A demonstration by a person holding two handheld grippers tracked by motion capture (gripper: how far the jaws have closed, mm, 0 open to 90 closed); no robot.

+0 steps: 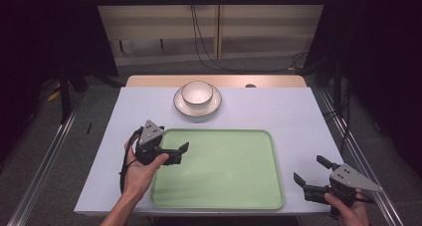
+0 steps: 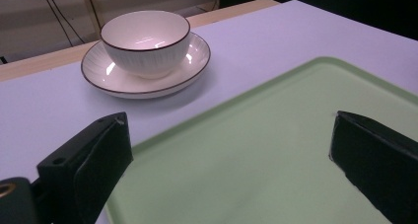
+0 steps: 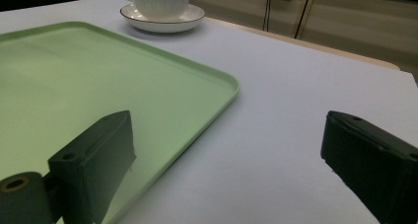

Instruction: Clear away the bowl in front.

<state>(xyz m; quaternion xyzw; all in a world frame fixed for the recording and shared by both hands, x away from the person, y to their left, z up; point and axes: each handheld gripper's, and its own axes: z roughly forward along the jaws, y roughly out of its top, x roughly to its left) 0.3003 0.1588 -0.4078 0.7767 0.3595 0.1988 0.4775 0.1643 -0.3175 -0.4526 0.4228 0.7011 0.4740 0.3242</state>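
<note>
While the green tray [image 1: 219, 169] lies flat at the table's near centre, it looks light, stiff and slick; best pinched at its raised rim. Bowl [image 1: 197, 92] on saucer [image 1: 197, 106] behind it: glazed, breakable. Left gripper [image 1: 182, 153] hovers over the tray's left rim, jaws wide; right gripper [image 1: 309, 170] waits right of tray, likewise wide.

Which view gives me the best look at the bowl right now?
The left gripper view: the bowl sits large and sharp on its saucer, inside visible and empty. The high view shows the bowl from above, small, beyond the tray. The right gripper view cuts its rim at the top edge.
</note>
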